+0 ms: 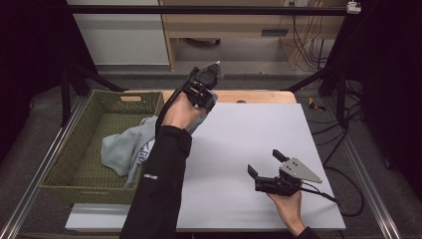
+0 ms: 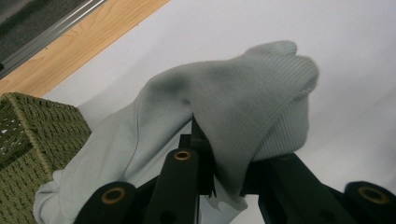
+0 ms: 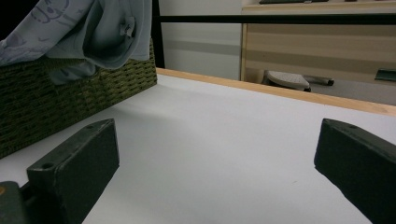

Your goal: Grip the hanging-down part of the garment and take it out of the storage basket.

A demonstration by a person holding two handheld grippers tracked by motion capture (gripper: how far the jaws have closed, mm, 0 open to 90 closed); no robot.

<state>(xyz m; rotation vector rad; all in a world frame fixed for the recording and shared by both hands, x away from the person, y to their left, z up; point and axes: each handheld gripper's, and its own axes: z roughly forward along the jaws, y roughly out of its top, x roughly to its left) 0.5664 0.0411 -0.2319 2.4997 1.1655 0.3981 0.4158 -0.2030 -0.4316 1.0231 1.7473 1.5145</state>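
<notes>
High view shows the left gripper [image 1: 208,79] raised near the table's [image 1: 249,144] far edge, its jaws clamped on a pale grey garment [image 1: 122,149] that trails down into the woven basket [image 1: 74,164] at the table's left edge. Near the front right corner, the right gripper [image 1: 266,163] hovers with jaws wide apart, holding nothing.

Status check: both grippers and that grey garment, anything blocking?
Left gripper shut on grey garment, lifted, rest trailing into the woven basket. Right gripper open, nothing held, low over the white table. Nothing in the way.
</notes>
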